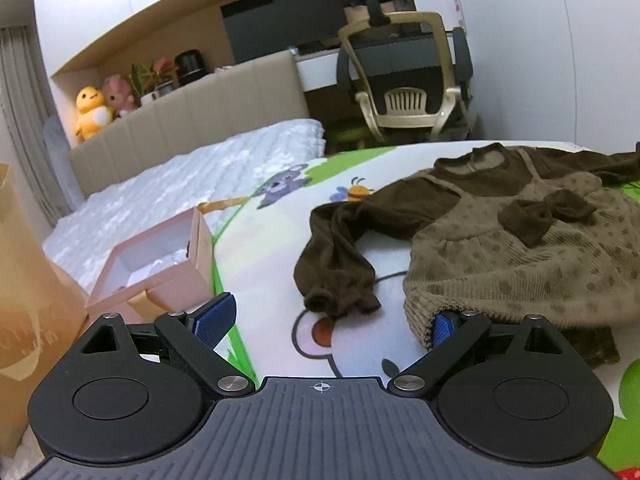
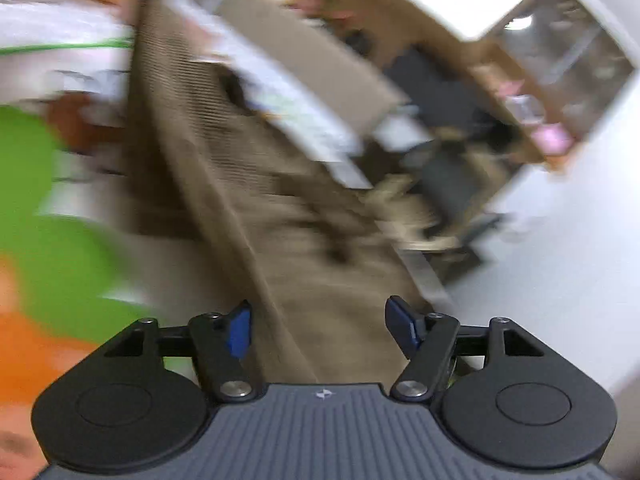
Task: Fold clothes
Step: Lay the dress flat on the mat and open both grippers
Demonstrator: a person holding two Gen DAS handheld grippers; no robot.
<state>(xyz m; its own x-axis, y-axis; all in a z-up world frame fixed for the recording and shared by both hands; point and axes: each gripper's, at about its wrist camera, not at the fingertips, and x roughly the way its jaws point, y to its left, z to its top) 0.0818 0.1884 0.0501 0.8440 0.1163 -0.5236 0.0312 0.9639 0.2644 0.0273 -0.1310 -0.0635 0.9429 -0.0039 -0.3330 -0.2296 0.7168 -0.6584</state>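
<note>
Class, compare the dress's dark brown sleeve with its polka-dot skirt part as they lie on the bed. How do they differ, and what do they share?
The sleeve is plain dark brown; the skirt is lighter tan with darker dots. The sleeve is a narrow tube, bent and ending in a gathered cuff; the skirt is broad and spread out. The sleeve lies clear of the left gripper, while the skirt's hem meets one of its fingers. Both belong to one dress and lie on the cartoon-print sheet.
</note>
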